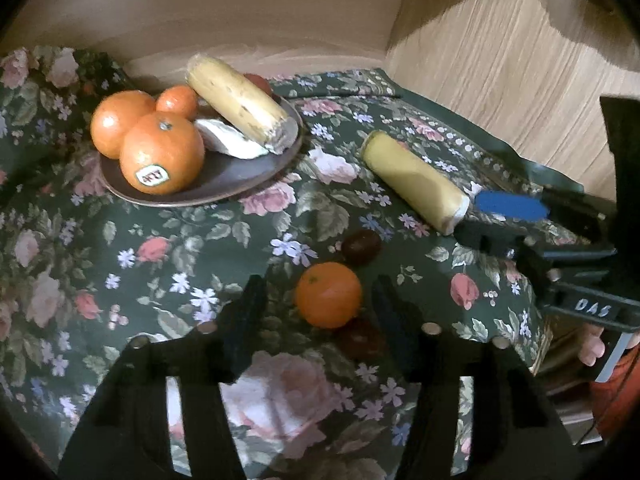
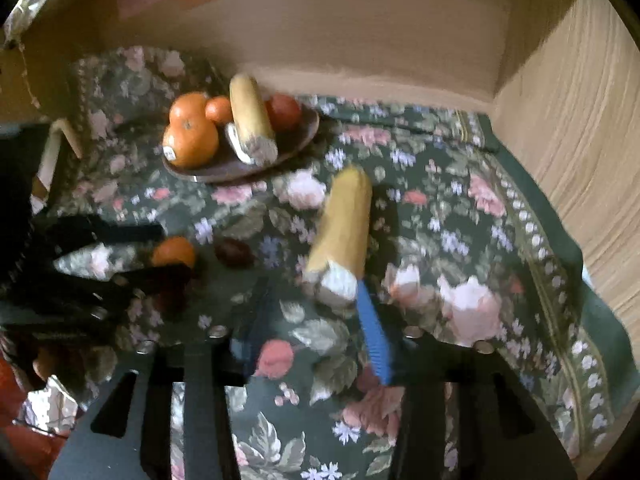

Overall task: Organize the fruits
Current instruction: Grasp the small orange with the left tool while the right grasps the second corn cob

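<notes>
A brown plate (image 1: 240, 180) at the back left holds two oranges (image 1: 162, 152), a small mandarin, a half banana (image 1: 238, 102) and a red fruit behind it. A second half banana (image 1: 414, 182) lies on the floral cloth. A mandarin (image 1: 328, 294) sits between the fingers of my open left gripper (image 1: 320, 304), with a dark plum (image 1: 360, 246) beyond it and another dark fruit (image 1: 360, 338) beside it. My right gripper (image 2: 316, 312) is open, its blue-padded finger (image 2: 374, 338) at the cut end of the loose banana (image 2: 344, 224).
A floral tablecloth (image 1: 120, 260) covers the table. A tan wall runs behind and a wood-grain panel (image 1: 500, 60) stands on the right. The table edge drops off at the right front.
</notes>
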Available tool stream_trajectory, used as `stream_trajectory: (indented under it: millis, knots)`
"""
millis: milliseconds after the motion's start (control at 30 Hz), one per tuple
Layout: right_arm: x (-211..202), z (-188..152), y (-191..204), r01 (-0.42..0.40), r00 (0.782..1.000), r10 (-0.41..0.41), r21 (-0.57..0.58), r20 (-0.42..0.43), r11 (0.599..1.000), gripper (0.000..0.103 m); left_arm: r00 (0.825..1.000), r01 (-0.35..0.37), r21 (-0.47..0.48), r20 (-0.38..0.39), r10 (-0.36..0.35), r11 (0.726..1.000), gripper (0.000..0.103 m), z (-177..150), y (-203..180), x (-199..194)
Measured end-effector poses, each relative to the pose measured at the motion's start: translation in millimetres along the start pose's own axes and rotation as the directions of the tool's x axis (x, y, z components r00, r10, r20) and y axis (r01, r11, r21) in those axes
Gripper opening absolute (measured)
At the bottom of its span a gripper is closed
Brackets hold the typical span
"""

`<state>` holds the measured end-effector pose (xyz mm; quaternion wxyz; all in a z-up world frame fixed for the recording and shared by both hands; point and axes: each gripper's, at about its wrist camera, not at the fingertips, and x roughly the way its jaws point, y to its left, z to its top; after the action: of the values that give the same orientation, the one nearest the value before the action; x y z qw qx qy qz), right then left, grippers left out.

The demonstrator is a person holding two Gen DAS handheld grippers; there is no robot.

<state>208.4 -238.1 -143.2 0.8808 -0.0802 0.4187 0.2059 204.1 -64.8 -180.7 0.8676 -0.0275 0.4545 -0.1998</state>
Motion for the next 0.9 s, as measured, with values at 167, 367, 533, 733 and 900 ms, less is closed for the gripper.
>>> stream_trajectory:
  millis: [167, 367, 533, 733, 900]
  knots:
    - [17, 16, -7, 0.012, 1.0, -0.012, 0.016, 0.006, 1.0, 0.047, 1.0, -0.013, 0.006, -0.003, 0.013, 1.0, 0.036, -1, -3, 8]
    - [46, 25, -24, 0.009, 0.999, -0.006, 0.066, -0.043, 0.998, 0.047, 1.0, -0.007, -0.003, 0.004, 0.007, 1.0, 0.034, 5, 1, 11]
    - [64, 27, -27, -0.012, 0.997, 0.017, 0.069, -0.079, 0.998, 0.046, 0.999, -0.025, -0.015, 0.038, 0.026, 1.0, 0.034, 8, 10, 2]
    - [69, 29, -24, 0.002, 0.998, 0.002, 0.055, -0.067, 0.998, 0.035, 0.995, -0.057, -0.041, 0.084, 0.06, 0.998, 0.034, 13, 33, -18]
    - [66, 34, -20, -0.021, 0.999, 0.024, 0.06, -0.044, 0.998, 0.032, 0.989, -0.09, -0.067, 0.113, 0.097, 0.994, 0.034, 21, 53, -31]
